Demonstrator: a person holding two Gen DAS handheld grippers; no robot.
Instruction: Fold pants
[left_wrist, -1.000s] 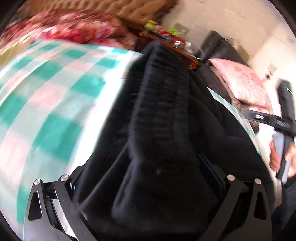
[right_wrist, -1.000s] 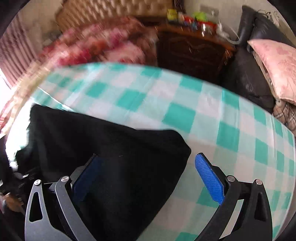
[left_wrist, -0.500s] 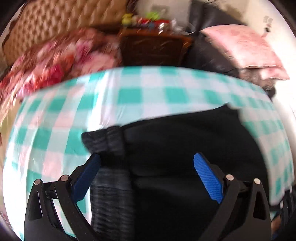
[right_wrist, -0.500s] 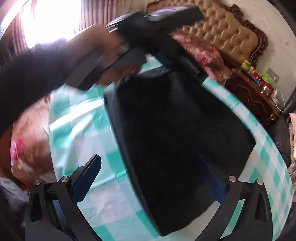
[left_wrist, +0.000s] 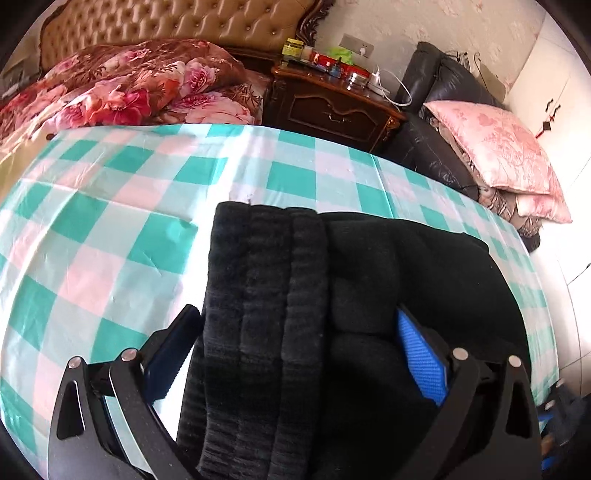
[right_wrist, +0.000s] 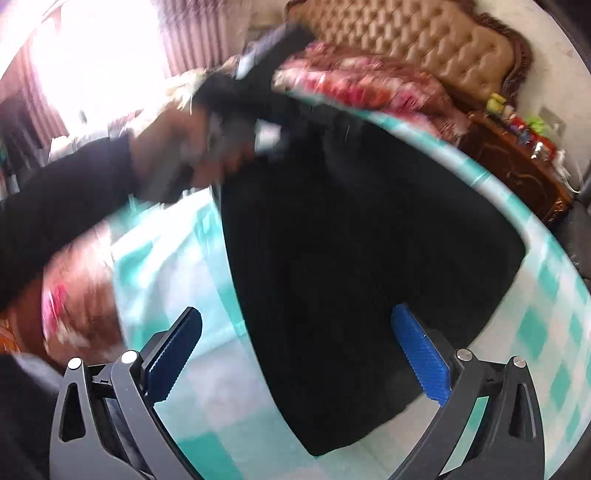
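Observation:
Black pants (left_wrist: 332, 295) lie folded on the green-and-white checked cloth (left_wrist: 110, 229); the ribbed waistband runs down the left side of the bundle. My left gripper (left_wrist: 295, 354) is open, its blue pads on either side of the near part of the pants. In the right wrist view the pants (right_wrist: 351, 258) are a flat dark slab. My right gripper (right_wrist: 306, 354) is open above their near edge. The other hand with the left gripper (right_wrist: 236, 122) shows blurred at the far end of the pants.
A flowered quilt (left_wrist: 122, 88) and padded headboard (left_wrist: 166, 22) lie behind the cloth. A dark wooden nightstand (left_wrist: 332, 107) with bottles stands at the back. A black leather seat with a pink pillow (left_wrist: 495, 144) is at the right.
The left gripper let go of the lifted pants, which now lie flat and folded; it has settled low over the waistband end. The right view swung round to look along the pants.

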